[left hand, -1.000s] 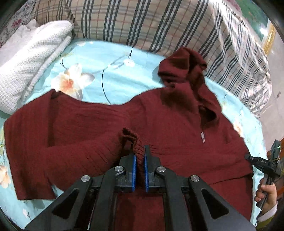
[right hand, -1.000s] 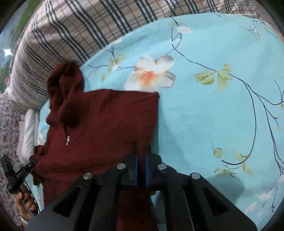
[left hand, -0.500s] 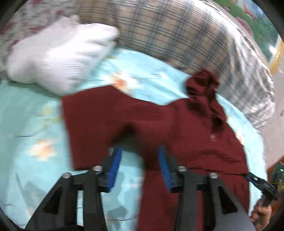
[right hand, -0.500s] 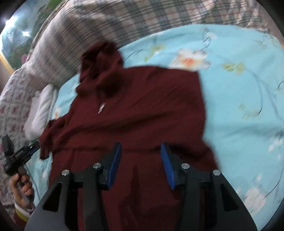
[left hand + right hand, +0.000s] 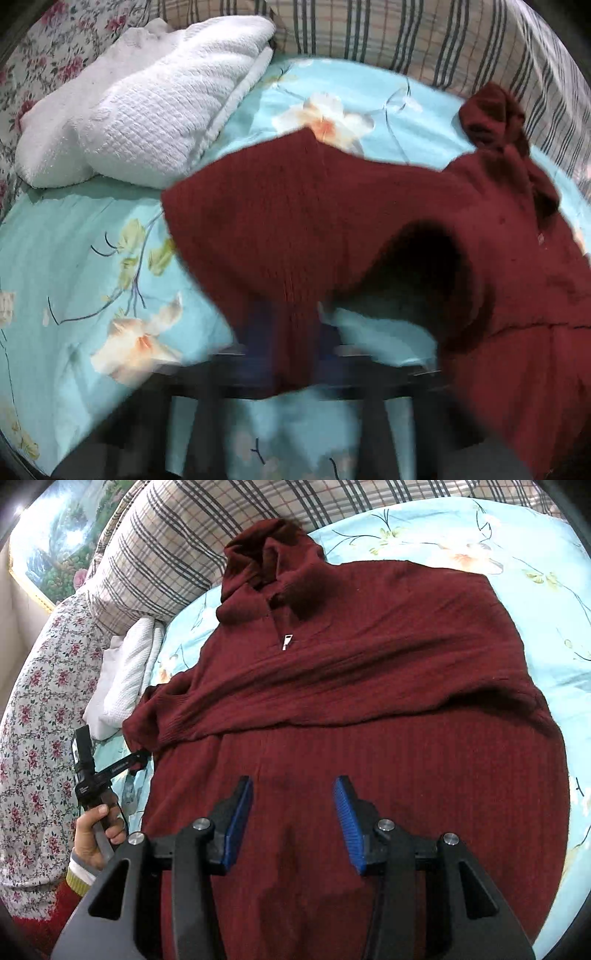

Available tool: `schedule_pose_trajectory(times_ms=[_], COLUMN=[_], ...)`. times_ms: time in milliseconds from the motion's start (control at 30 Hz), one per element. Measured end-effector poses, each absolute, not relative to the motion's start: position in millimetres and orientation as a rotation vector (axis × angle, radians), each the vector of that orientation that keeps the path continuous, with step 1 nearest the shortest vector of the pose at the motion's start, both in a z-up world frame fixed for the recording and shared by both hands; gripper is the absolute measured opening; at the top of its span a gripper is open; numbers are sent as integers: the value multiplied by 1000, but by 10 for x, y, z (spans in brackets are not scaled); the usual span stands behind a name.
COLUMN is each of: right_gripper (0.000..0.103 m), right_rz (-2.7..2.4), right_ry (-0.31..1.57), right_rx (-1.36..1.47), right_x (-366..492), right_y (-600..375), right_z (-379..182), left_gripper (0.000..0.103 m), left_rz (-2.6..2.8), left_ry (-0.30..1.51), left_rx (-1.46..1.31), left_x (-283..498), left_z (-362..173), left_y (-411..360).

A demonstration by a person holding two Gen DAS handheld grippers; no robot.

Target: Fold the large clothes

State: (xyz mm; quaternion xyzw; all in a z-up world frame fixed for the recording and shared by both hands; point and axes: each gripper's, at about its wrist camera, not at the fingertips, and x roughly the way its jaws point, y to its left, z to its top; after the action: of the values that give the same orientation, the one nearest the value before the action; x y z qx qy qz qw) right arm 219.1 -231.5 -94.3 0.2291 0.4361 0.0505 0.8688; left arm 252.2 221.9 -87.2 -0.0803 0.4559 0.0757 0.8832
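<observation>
A dark red sweater (image 5: pixel 369 686) is spread on the blue flowered bed (image 5: pixel 535 535). The right claw (image 5: pixel 293 825) is held open above it, gripping nothing. A sleeve (image 5: pixel 295 229) is pinched in the blurred left claw (image 5: pixel 291 354).

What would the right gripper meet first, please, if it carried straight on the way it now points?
Most likely the maroon sweater: the open right gripper looks along its body toward the sleeve folded across the chest. How high it hovers above the knit is unclear.
</observation>
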Motion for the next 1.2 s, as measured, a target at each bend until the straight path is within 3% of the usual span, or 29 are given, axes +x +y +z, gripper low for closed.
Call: schedule_pose_trajectory(times_ms=[233,467,700,967,1067,1133,1200], right_gripper=[47,47,47,47,47,49,59], right_rz=[133,136,48,-56,-53,-49,-35], right_ry=[881,811,741,723,744,752,755], right_rx=[482,526,588,676,690,691,690], right_x=[2156,2051,1824,1783,1882,1963,2077], right_y=[-2298,-2464,-2935,-3439,-3461,-3444,-3411], right_z=[-870,-687,-585,-705,-784,-818,-850], left_gripper=[8,8,8,10,18,35,50], left_rz=[-51,-391,-641,-700,-685,-695,-689], left_ry=[764,685,774,964,1016,1008,982], left_rx=[-357,-372,-344,-238,-216,-220,-222], left_x=[2091,2258,2856,3320,3300,3159,3014], left_z=[61,704,383,-585,-781,-778,-694], left_y=[2225,1272,-371,-1547,-1624,-1499,-1296])
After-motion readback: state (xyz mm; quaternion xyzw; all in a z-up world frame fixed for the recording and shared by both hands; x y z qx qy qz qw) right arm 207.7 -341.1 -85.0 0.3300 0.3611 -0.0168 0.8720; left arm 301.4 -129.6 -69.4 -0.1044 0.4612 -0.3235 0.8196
